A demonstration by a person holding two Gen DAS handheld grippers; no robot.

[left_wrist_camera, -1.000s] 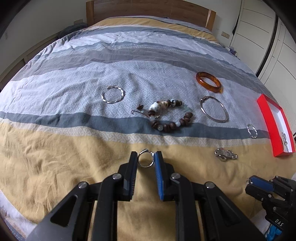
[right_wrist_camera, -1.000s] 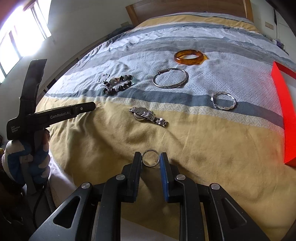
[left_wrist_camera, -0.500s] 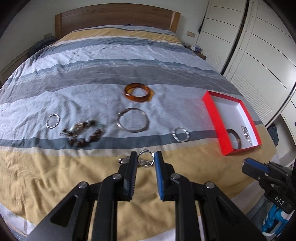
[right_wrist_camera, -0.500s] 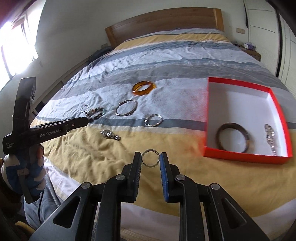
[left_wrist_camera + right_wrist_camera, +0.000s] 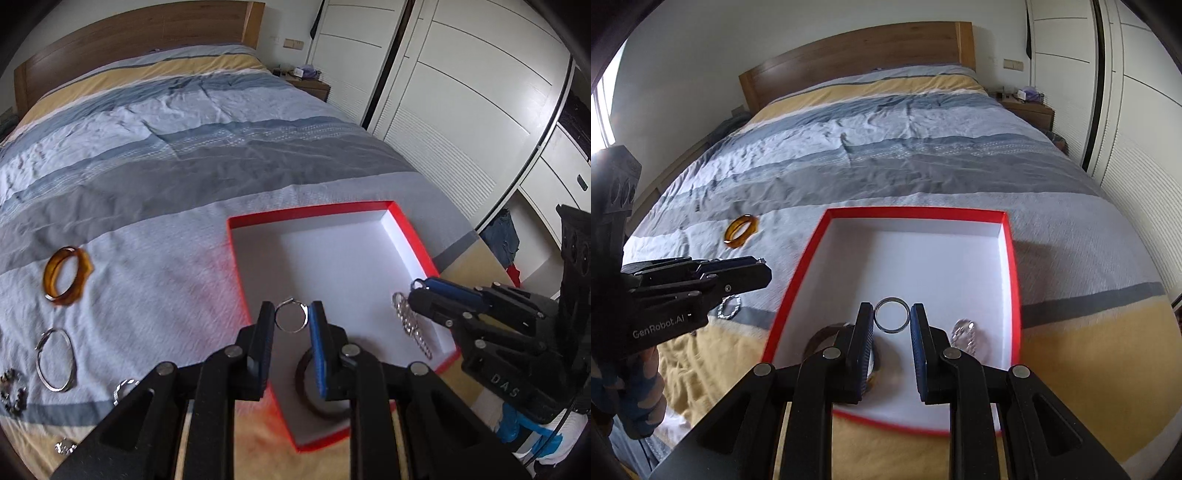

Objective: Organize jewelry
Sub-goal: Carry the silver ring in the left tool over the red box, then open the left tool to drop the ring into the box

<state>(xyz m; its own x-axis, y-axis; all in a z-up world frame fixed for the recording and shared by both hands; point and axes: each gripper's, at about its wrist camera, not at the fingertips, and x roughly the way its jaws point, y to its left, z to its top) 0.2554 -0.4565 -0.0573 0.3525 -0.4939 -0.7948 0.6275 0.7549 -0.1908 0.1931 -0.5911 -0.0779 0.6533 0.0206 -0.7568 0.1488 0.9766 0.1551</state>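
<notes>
Red-rimmed, white-lined cardboard box (image 5: 1007,236) on the striped bed (image 5: 184,122), ready for loose jewellery. Above it, left gripper (image 5: 291,318) clenched on a thin silver ring with a small setting (image 5: 291,316), right gripper (image 5: 891,316) on a plain silver band (image 5: 891,315), both angled downward, apparently for dropping. Amber bangle (image 5: 64,276) left on the bed.

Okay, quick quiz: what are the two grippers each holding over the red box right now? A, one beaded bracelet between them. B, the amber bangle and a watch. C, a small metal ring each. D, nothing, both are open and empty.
C: the left gripper pinches a small silver ring and the right gripper pinches a plain band ring, both above the red box; the amber bangle lies on the bedspread.
</notes>
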